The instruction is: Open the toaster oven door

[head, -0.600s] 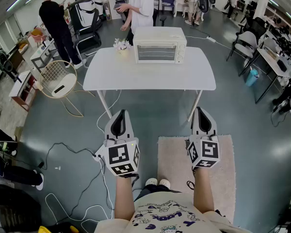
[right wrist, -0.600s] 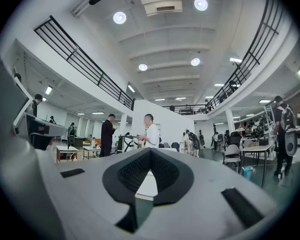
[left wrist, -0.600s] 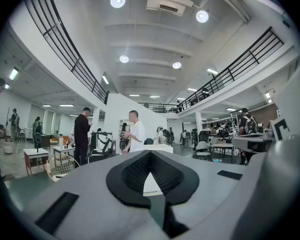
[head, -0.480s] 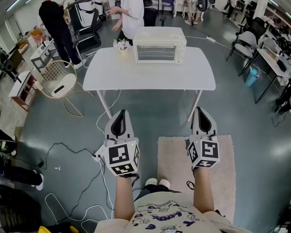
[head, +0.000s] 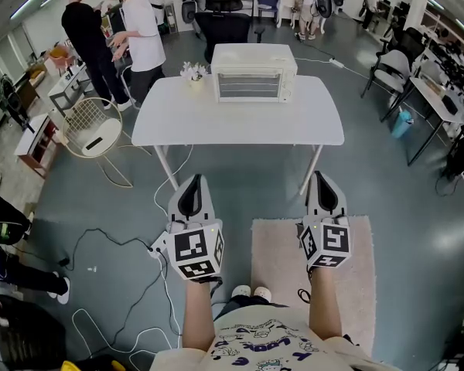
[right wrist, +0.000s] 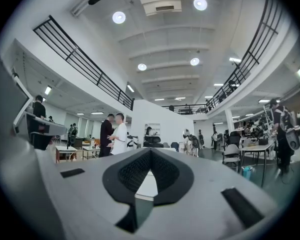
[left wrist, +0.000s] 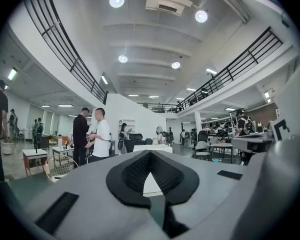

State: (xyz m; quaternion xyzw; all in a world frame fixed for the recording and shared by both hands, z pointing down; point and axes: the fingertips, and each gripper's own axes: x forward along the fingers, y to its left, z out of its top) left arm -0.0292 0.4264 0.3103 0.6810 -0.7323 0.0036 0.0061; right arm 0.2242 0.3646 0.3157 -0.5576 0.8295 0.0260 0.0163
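White desk [head: 170, 122]: upper centre of the head view, well apart from both grippers, with bare floor between.
Toaster oven [head: 254, 72]: cream metal box at the desk's far edge, centre, front facing the camera. Judged light for its bulk, so it may slide or tip toward the puller if the door is yanked.
Oven door [head: 250, 85]: shut, flush with the front, with pale horizontal bars showing across it. Probably a glass pane in a thin metal frame, hinged along the bottom and stiff at first. It looks rigid but breakable, and likely best swung down slowly.
Left gripper [head: 191, 182]: lower left of centre, held level and aimed at the desk. Its jaws are closed tip to tip and grip nothing; only the distant desk shows through the gap behind the tips.
Right gripper [head: 322, 178]: lower right of centre, also level. Its jaws are fully closed and empty.
Flower pot [head: 193, 71]: small, just beside the oven's left side, and likely easy to knock over.
Door handle: too small to make out from here. Judged to run along the door's upper edge. That smooth bar is the place to pinch, near its middle, with the other gripper steadying the oven's top.
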